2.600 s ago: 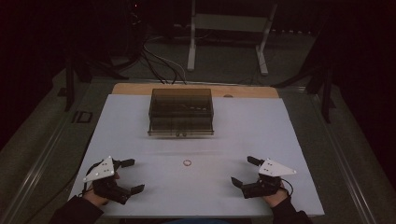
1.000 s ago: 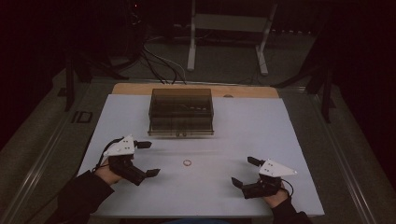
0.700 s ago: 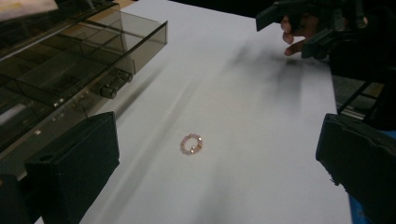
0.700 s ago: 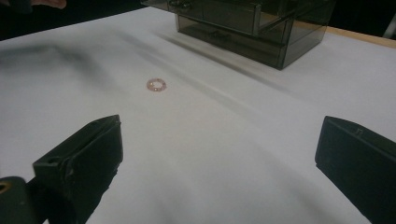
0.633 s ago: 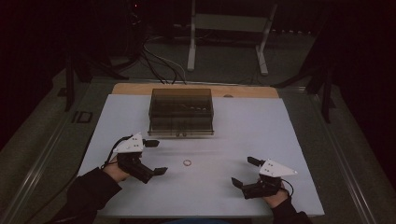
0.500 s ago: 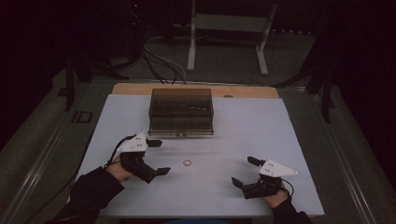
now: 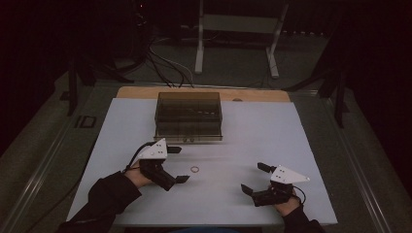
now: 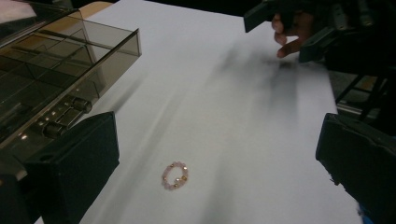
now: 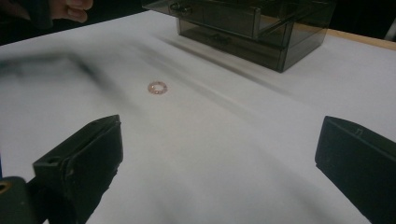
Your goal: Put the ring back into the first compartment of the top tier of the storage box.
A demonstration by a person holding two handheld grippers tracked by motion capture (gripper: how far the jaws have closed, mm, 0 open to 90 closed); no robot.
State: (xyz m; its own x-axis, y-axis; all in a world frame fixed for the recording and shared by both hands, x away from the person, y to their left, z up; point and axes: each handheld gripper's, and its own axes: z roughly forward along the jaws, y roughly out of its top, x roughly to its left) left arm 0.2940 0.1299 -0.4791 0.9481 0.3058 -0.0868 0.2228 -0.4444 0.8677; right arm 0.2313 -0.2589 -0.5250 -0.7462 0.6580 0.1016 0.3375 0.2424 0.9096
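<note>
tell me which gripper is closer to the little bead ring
The left gripper: the bead ring lies just beyond its open fingers, while the right gripper sits farther off.

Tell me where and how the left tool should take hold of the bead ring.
Grip the bead ring across its band, coming straight down from above. It lies flat on the white table, so one jaw goes inside the hole and one outside. The left tool is open, just left of it.

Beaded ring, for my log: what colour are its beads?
Pale pink with gold beads, clearest in the left gripper view.
</note>
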